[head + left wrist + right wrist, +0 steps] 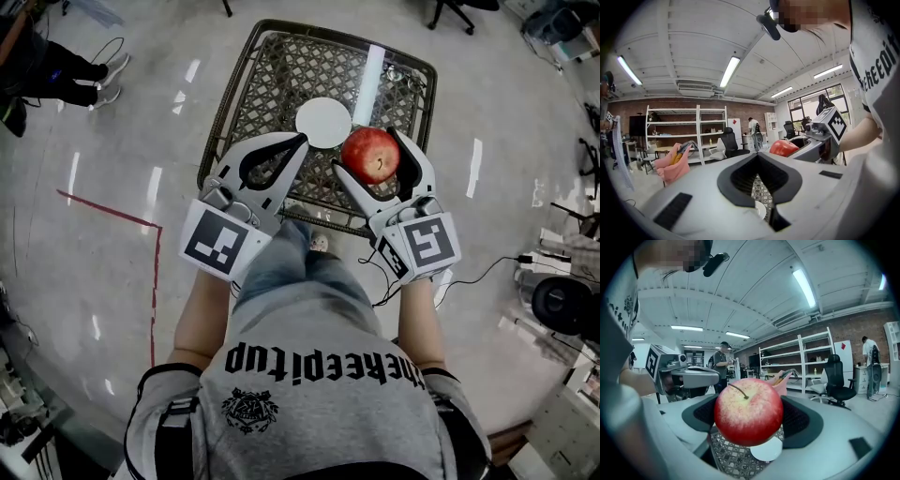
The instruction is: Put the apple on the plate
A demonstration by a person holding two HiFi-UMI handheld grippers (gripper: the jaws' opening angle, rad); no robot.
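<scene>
Wire table (272,75), white plate (323,122); right claw (369,154) pinches apple (373,148) beside plate; left claw (301,142) pressed together, alongside

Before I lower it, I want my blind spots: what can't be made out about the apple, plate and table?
Round white plate: right gripper view, partly behind the red apple; left gripper view, a sliver between the shut jaws.
Wire-lattice table: head view, near edge covered by the left gripper and right gripper.
Apple's underside: hidden in every view.
Height above plate: no view shows it.
</scene>
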